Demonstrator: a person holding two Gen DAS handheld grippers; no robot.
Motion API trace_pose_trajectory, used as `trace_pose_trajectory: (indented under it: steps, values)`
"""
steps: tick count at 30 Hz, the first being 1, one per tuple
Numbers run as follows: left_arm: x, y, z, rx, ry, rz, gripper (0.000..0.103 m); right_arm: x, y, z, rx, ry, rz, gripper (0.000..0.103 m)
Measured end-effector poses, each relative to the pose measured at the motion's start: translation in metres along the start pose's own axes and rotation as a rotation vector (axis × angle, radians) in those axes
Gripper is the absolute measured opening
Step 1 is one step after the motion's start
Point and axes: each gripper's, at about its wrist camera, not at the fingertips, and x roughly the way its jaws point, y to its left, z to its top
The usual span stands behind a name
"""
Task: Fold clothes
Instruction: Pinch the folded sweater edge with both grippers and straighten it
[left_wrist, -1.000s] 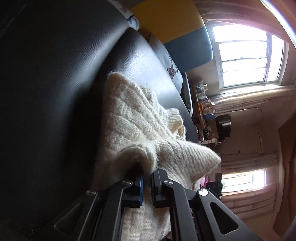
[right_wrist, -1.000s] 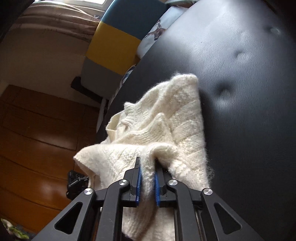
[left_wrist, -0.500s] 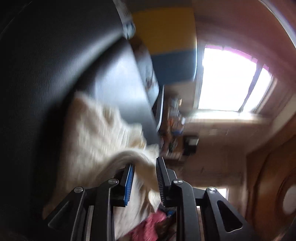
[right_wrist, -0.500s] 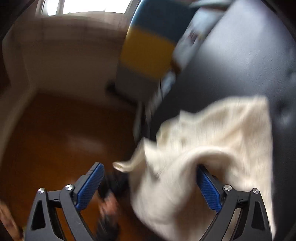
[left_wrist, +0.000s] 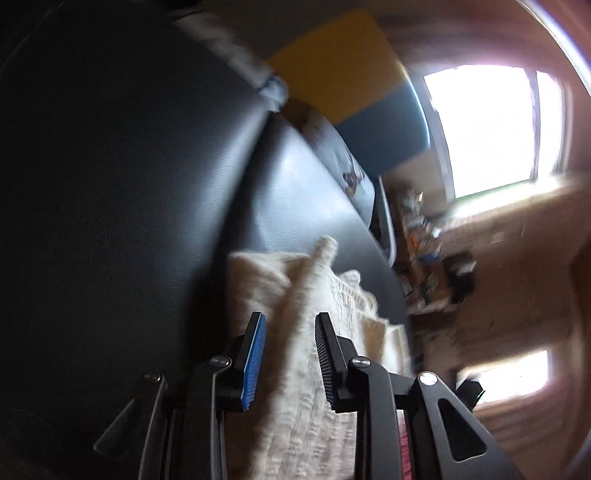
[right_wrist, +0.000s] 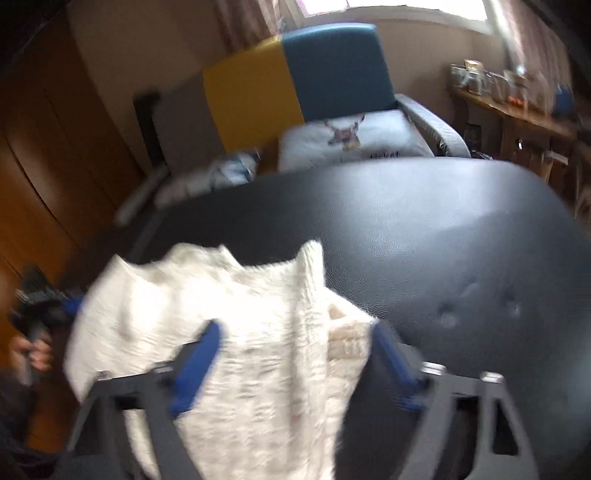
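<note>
- Tongs of the left hand (left_wrist: 290, 354) fill the near edge of the left wrist view; their two blue-padded fingers (left_wrist: 253, 356) stand apart, and a loose fold of cream knit runs between them without being pinched.
- Right tongs (right_wrist: 291, 365) sit at the near edge of the right wrist view, blurred by motion, their blue pads spread wide with nothing clamped; the knit lies between and under them.
- Cream knitted sweater (right_wrist: 229, 325) lies crumpled on the near left part of a black leather seat (right_wrist: 443, 229), with one corner (left_wrist: 325, 245) standing up toward the far side.
- At the far left of the right wrist view, beside the sweater, a person's hand (right_wrist: 31, 350) grips the dark handle of the other tool; the picture is too blurred to tell more.
- Black seat surface stretches away to the right, with a few small dimples (right_wrist: 476, 295) in the leather.
- Beyond the seat rests a pale cushion with a deer print (right_wrist: 351, 140).
- Behind the cushion stands a chair back in yellow and blue panels (right_wrist: 295, 77).
- Farther right, a wooden side table (right_wrist: 517, 110) carries small, blurred items.
- Farthest off, a bright window (left_wrist: 491, 125) glares white, and brown wooden doors (right_wrist: 48, 147) stand at the far left.
</note>
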Motion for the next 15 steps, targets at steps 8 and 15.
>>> trace_pose_trajectory:
  steps: [8,15]
  values:
    - [0.018,-0.041,-0.009,0.321,0.094,0.199,0.03,0.008,0.025,-0.006,-0.285,0.044,-0.303,0.035]
    - [0.007,-0.045,-0.026,0.401,0.023,0.314,0.005,0.009,0.032,-0.016,-0.413,0.069,-0.506,0.009]
